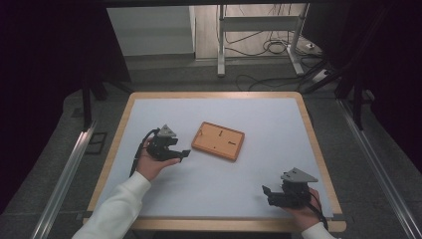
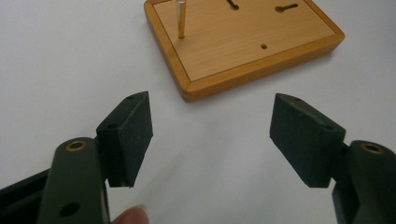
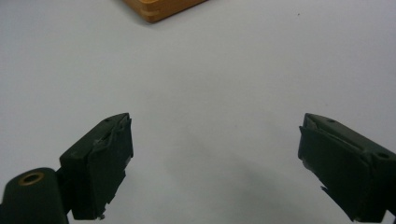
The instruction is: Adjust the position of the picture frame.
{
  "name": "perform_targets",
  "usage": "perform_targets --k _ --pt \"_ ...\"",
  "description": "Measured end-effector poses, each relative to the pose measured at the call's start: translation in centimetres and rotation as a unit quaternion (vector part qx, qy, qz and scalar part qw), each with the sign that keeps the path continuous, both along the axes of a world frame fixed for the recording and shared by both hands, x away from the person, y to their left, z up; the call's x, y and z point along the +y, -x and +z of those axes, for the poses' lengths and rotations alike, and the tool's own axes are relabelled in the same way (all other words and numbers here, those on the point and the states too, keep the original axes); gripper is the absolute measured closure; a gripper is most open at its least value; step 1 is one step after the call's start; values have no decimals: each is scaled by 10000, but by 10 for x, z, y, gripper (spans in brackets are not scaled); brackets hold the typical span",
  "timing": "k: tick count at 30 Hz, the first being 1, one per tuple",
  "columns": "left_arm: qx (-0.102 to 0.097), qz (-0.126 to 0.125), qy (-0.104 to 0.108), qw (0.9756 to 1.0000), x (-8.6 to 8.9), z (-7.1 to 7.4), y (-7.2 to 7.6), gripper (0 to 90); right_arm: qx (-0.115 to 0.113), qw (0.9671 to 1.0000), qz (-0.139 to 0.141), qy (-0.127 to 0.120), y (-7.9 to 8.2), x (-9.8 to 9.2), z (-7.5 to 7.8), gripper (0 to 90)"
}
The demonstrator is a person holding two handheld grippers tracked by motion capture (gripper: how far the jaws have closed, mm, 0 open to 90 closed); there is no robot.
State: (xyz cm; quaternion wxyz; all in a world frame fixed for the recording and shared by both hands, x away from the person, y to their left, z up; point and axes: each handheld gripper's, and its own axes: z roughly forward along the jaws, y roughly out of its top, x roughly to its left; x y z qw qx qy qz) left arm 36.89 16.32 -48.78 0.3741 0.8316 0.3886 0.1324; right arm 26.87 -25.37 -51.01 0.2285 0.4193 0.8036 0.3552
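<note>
A flat orange wooden board [image 1: 218, 140] lies near the middle of the white table top, with dark slots and small holes in its face. A thin brass peg [image 2: 181, 19] stands upright in the board [image 2: 243, 42] near one corner. My left gripper [image 1: 182, 155] sits just left of the board, held in a hand with a white sleeve; in the left gripper view its jaws stand wide apart with nothing between them [image 2: 210, 135]. My right gripper [image 1: 267, 194] rests near the front right edge, open and empty [image 3: 215, 163], with a corner of the board [image 3: 161, 8] far ahead.
The table [image 1: 308, 129] has a light wooden rim around a white surface. Beyond its far edge are metal stand legs [image 1: 221, 45] and loose cables [image 1: 271, 47] on the floor. Aluminium rails [image 1: 67, 169] run along both sides.
</note>
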Motion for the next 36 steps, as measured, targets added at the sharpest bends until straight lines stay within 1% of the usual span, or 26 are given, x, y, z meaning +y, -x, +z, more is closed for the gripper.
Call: perform_targets --k 1,3,4,6,7,9,11,13,15,16,18,19,21,22,24,25,27,30,31,36 --pt "0 0 0 10000 0 0 0 295 0 10000 2 -1 0 0 0 105" --pt "-20 -51 -16 10000 -7 0 -7 296 -1 10000 5 1 0 0 0 105" --pt "-20 -51 -16 10000 -7 0 -7 296 -1 10000 5 1 0 0 0 105" --pt "-50 -51 -23 10000 -13 0 -13 298 5 10000 12 6 0 -1 0 105" --pt "-50 -51 -23 10000 -13 0 -13 302 5 10000 12 6 0 -1 0 105" --pt "-64 -55 -67 9999 -18 0 -18 303 5 10000 4 1 0 -1 0 105" --pt "-80 -50 -76 9999 -19 0 -20 303 7 10000 5 -1 0 -1 0 105" --pt "-145 -53 -112 9998 -24 0 -25 304 6 10000 12 -1 0 0 0 105" --pt "-157 -50 -110 9998 -25 0 -27 305 9 10000 14 -1 0 0 0 105" --pt "-174 -29 -125 9998 -29 0 -30 307 -21 10000 3 -9 0 0 0 109" --pt "-178 -36 -105 9998 -30 -1 -33 307 -45 10000 1 -7 0 0 1 111" --pt "-120 -31 -75 9999 -33 -3 -38 305 -91 10000 -7 -19 1 -1 1 115" --pt "-139 -12 -153 9998 -38 -5 -43 307 -89 10000 -8 -24 1 -1 1 116" --pt "-139 -12 -153 9998 -38 -5 -43 308 -85 10000 -6 -20 1 -1 1 116" --pt "-153 -10 -197 9997 -42 -5 -49 310 -82 10000 -10 -13 1 -1 1 116" --pt "-153 -10 -197 9997 -42 -5 -49 313 -81 10000 -10 -17 1 -1 1 115" --pt "-229 32 -297 9993 -46 -7 -57 314 -85 10000 -16 -27 1 -2 2 116" --pt "-252 89 -261 9993 -47 -9 -61 319 -76 10000 -16 -19 0 -2 2 116" --pt "-270 144 -250 9992 -48 -11 -65 326 -68 10000 -19 -19 0 -2 1 117" --pt "-319 197 -295 9989 -50 -14 -68 365 -62 10000 -16 -26 0 -2 1 118"
